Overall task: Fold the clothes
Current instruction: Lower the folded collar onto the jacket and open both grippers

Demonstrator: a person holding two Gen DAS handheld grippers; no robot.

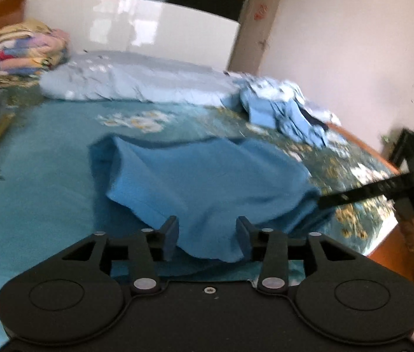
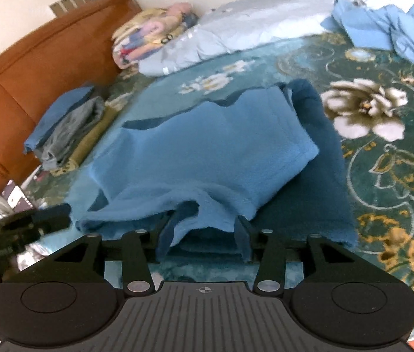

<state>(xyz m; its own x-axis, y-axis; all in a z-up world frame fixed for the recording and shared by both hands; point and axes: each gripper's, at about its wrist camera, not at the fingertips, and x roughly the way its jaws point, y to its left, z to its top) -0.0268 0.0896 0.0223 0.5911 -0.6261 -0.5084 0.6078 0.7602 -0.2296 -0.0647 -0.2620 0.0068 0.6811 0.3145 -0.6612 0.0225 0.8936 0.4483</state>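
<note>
Two grippers, the left gripper (image 1: pixel 207 236) and right gripper (image 2: pixel 204 234), work over one blue garment (image 2: pixel 207 152) on one bedspread (image 2: pixel 383 182). Beyond lie one rolled quilt (image 1: pixel 136 79), one patterned blanket (image 1: pixel 25 50), one crumpled heap of pale-blue clothes (image 2: pixel 388 29), and one stack (image 2: pixel 63 126) of perhaps three folded pieces.

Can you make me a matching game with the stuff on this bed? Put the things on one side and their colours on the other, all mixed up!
Things:
1. garment between the gripper fingers
2. headboard
3. big flower on the bedspread
4. rolled quilt by the wall

Colours:
A. cream and brown
B. pale grey-blue
C. bright blue
D. orange-brown

Pairs: 1-C, 2-D, 3-A, 4-B
</note>
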